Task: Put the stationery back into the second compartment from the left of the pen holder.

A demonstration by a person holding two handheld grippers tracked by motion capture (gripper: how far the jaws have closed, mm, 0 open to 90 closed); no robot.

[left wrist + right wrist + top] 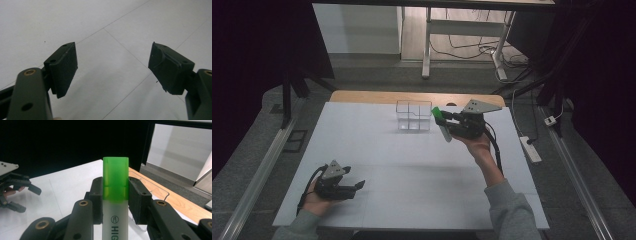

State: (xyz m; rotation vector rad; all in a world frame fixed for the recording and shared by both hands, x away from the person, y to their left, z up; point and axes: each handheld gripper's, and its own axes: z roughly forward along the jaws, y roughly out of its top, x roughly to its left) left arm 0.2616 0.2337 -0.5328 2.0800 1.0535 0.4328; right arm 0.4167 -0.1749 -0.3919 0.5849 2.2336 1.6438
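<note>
A highlighter with a green cap (115,180) and a whitish barrel is clamped between the pads of my right gripper (115,195). In the high view that right gripper (446,120) hovers at the back right of the white table, just right of a clear plastic divided box (413,115), with the highlighter (441,121) tilted across its jaws. My left gripper (358,185) rests near the front left corner of the table, its jaws wide apart. Between its two black pads (63,68) I see bare white tabletop, and the left gripper (112,67) holds nothing.
The white table sheet (412,165) lies on a wooden top whose edge (362,96) shows at the back. Behind the table stand white desk legs and cables on the floor. A power strip (530,148) lies on the floor at the right.
</note>
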